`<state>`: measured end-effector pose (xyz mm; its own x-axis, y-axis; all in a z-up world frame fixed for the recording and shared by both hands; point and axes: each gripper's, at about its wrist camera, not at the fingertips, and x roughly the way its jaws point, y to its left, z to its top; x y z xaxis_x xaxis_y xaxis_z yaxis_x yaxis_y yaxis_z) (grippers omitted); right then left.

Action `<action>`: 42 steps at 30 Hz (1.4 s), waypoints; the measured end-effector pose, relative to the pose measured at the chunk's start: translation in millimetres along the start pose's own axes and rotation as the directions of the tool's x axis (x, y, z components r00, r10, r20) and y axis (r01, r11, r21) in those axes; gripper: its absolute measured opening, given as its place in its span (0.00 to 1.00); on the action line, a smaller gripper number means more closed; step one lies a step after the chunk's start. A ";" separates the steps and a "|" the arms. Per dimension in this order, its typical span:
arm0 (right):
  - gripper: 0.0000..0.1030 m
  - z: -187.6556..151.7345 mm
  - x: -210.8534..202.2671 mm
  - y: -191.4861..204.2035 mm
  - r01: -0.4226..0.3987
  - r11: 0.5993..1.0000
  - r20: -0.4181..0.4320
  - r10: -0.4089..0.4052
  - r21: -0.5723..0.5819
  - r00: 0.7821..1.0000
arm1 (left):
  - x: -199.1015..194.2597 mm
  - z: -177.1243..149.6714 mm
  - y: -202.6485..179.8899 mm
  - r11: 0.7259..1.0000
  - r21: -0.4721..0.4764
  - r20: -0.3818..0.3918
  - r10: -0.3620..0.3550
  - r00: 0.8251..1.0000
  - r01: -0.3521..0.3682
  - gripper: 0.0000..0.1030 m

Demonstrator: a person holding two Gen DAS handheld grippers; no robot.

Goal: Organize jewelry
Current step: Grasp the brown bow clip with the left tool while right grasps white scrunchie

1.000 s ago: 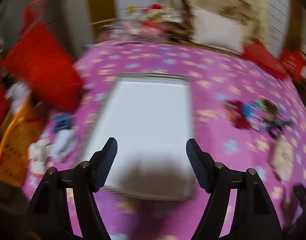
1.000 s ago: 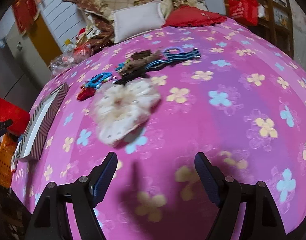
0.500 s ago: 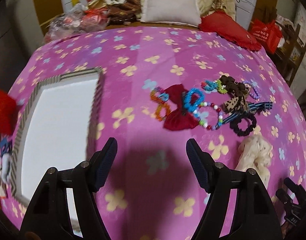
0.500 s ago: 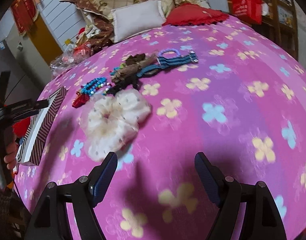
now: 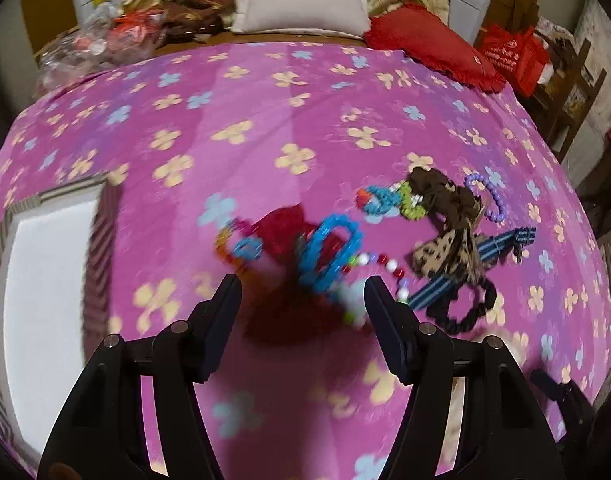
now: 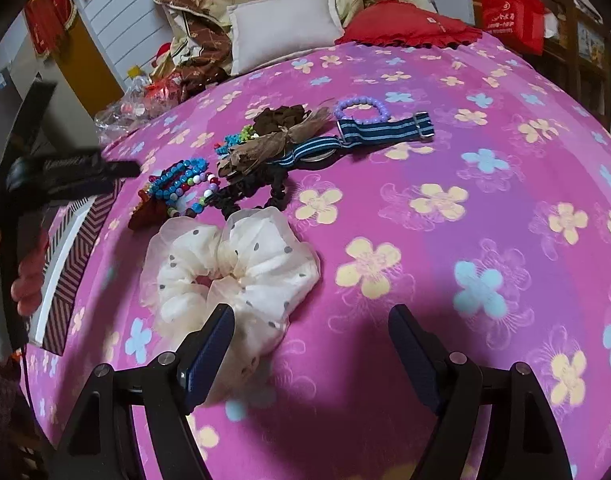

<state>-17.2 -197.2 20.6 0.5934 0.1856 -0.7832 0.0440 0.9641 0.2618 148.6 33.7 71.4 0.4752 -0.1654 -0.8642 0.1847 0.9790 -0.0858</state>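
Left wrist view: left gripper (image 5: 301, 300) hangs over the near end of the jewelry pile, jaws closing, nothing pinched yet; red bow (image 5: 289, 272) and blue bead bracelet (image 5: 329, 252) sit between and just ahead of the tips. Probably the first pick. White-lined box (image 5: 45, 280) lies at the bed's left edge, open side up, likely the drop spot; bare bedspread (image 5: 265, 120) between it and the pile gives a free path. Right gripper (image 6: 309, 344) is spread wide and empty, its left finger overlapping the white scrunchie (image 6: 233, 264) near the bed's front edge. Striped strap (image 6: 381, 132), purple bracelet (image 6: 359, 108), and black scrunchie (image 6: 249, 192) crowd the pile's far side; snag risk.
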 end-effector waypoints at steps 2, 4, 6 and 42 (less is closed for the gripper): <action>0.75 2.7 3.6 0.9 0.003 1.000 0.005 -0.003 -0.002 1.000 | 9.0 11.9 -9.6 1.000 0.019 -0.005 -0.015 1.000 0.015 0.62; 0.75 5.6 5.6 1.5 0.000 1.000 0.013 0.000 -0.003 1.000 | 15.6 23.9 -20.4 0.998 0.032 -0.007 -0.045 0.999 0.045 0.62; 0.75 8.5 8.2 2.3 0.001 1.000 0.019 -0.001 -0.007 1.000 | 22.1 34.1 -31.2 0.997 0.038 -0.015 -0.070 0.997 0.070 0.62; 0.07 19.9 -34.5 45.1 0.051 0.989 0.133 -0.033 -0.139 0.991 | -88.3 7.1 -26.2 0.954 0.001 0.127 -0.297 0.946 0.300 0.06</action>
<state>-19.7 -164.0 70.6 0.6929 0.1271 -0.7097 -0.0380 0.9894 0.1401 107.9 21.8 153.5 0.5042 -0.4627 -0.7292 0.3194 0.8844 -0.3403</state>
